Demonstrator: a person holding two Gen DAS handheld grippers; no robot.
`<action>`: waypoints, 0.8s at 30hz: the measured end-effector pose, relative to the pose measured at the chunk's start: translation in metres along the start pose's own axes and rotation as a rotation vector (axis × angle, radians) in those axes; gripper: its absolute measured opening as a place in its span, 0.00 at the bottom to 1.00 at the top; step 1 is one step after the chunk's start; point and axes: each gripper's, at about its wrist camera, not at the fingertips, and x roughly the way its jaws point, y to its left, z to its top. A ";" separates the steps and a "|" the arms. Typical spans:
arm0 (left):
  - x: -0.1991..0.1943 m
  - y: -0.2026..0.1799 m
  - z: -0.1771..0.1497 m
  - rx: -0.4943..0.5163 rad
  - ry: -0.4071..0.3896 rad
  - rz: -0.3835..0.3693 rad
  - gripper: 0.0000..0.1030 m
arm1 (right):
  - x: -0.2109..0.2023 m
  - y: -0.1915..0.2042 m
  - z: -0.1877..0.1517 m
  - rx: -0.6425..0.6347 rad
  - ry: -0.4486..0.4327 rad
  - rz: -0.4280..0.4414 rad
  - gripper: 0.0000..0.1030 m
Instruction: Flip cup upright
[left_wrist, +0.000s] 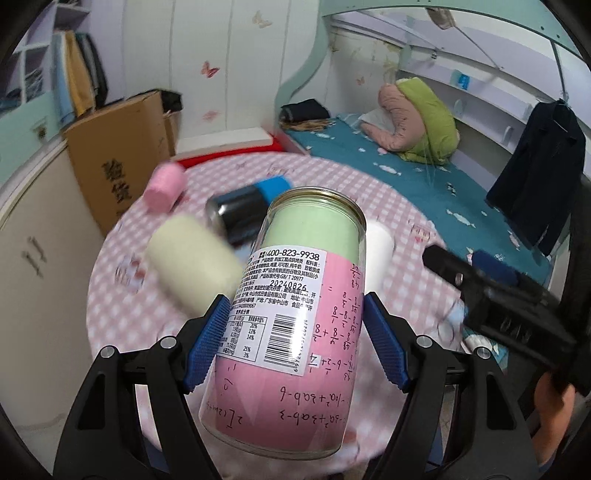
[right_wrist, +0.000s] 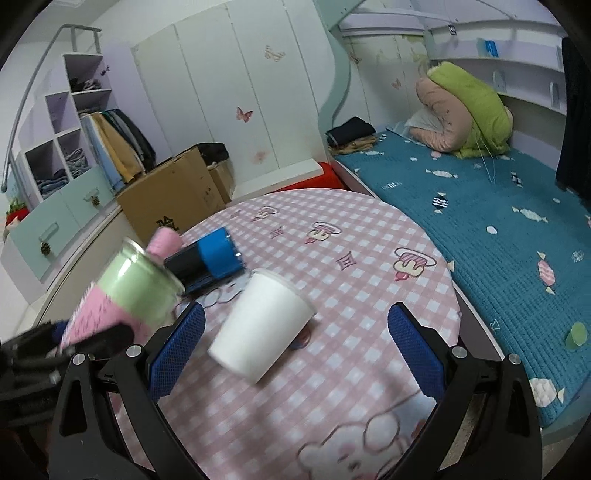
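Note:
My left gripper (left_wrist: 295, 339) is shut on a clear pink-and-green cup (left_wrist: 291, 325) with a printed label, held tilted above the round table, rim end pointing away. The same cup shows at the left of the right wrist view (right_wrist: 125, 295), in the left gripper's black fingers. My right gripper (right_wrist: 295, 347) is open and empty, its blue pads either side of a white paper cup (right_wrist: 258, 325) that lies on its side on the pink checked tablecloth (right_wrist: 351, 240). The right gripper also shows at the right of the left wrist view (left_wrist: 491, 295).
A black flask with a blue cap (right_wrist: 207, 262), a pink cup (left_wrist: 164, 188) and a cream cup (left_wrist: 192, 262) lie on the table. A cardboard box (right_wrist: 173, 195) stands behind the table's left. A bed with a teal cover (right_wrist: 498, 229) runs along the right.

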 end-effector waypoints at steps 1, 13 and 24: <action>-0.002 0.002 -0.008 -0.017 0.007 0.002 0.72 | -0.004 0.005 -0.003 -0.008 0.002 0.000 0.93; 0.001 0.003 -0.056 -0.140 0.043 0.017 0.72 | -0.024 0.040 -0.031 -0.072 0.034 0.006 0.93; 0.032 -0.003 -0.045 -0.165 0.060 0.040 0.73 | -0.011 0.039 -0.040 -0.073 0.081 -0.033 0.93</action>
